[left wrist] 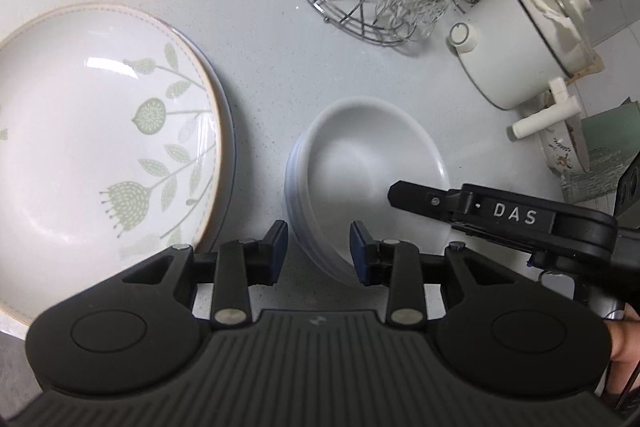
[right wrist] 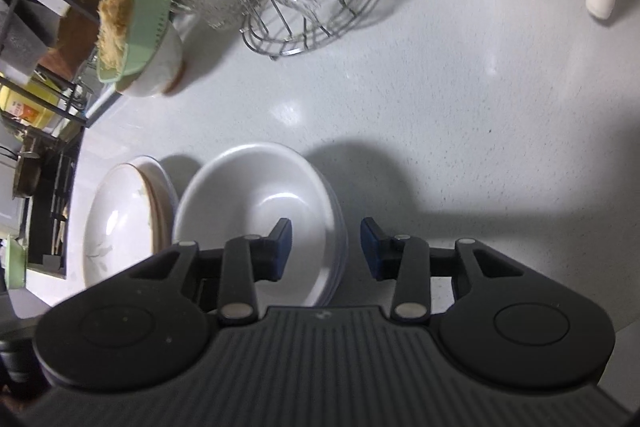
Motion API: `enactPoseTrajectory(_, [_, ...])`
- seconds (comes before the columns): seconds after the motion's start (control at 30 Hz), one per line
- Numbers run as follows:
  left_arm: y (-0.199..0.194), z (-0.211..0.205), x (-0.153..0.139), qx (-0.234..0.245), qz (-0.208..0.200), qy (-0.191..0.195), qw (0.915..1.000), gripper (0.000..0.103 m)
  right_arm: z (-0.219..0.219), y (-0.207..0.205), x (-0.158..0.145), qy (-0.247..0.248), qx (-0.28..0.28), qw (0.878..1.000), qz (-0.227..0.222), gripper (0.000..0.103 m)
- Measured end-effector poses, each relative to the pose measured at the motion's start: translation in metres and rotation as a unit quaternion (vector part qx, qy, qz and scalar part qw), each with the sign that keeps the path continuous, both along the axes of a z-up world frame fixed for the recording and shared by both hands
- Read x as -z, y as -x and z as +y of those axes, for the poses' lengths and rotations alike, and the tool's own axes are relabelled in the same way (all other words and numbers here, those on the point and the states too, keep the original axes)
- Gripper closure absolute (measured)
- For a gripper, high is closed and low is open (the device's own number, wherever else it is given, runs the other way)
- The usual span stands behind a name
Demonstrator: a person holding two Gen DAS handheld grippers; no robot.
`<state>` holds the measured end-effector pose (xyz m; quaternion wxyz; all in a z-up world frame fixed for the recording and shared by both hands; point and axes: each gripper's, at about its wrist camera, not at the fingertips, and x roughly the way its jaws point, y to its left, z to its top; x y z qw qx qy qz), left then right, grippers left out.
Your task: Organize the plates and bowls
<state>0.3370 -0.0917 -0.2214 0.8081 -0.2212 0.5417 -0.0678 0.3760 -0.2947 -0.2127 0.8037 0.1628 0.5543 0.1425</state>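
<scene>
The left claw stands wide, its blue-padded fingers spread to either side of the near rim of a stack of white bowls, with no visible contact on either pad. The right claw is likewise wide and holds nothing; in its own view one finger hangs over the inside of the top bowl and the other sits outside the rim, over the bare tabletop. From the left wrist view, one black finger of the right claw reaches in over the bowl's hollow from the right.

The stack of white bowls rests on the white speckled tabletop. Just beside it to the left lies a large plate with a green leaf pattern, stacked on another plate whose edge peeks out beneath. Farther back stand a wire glass rack holding clear glasses, a white pot with a lid, and a white bowl with a green strainer set in it.
</scene>
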Motion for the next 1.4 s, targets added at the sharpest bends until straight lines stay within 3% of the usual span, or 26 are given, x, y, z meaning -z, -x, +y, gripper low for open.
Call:
enactPoseTrajectory(0.07, [0.0, 0.0, 0.004, -0.003, 0.0, 0.004, 1.0, 0.067, 0.002, 0.0, 0.006, 0.001, -0.006, 1.0, 0.005, 0.064])
enactPoseTrajectory(0.17, [0.0, -0.007, 0.005, 0.008, -0.007, -0.01, 0.9999, 0.07, 0.007, 0.002, 0.013, 0.005, -0.011, 1.0, 0.013, 0.077])
enactPoseTrajectory(0.57, [-0.001, 0.004, -0.013, -0.005, -0.013, 0.005, 0.9999, 0.079, 0.008, 0.012, -0.005, 0.008, -0.006, 1.0, -0.003, 0.08])
enactPoseTrajectory(1.03, [0.016, 0.015, -0.068, -0.016, -0.023, 0.019, 0.9994, 0.079, 0.015, 0.029, -0.06, 0.016, 0.019, 0.999, -0.031, 0.08])
enactPoseTrajectory(1.4, [0.023, 0.034, -0.097, -0.02, -0.036, 0.0, 0.9991, 0.079, 0.034, 0.035, -0.086, 0.02, 0.016, 0.998, -0.049, 0.08])
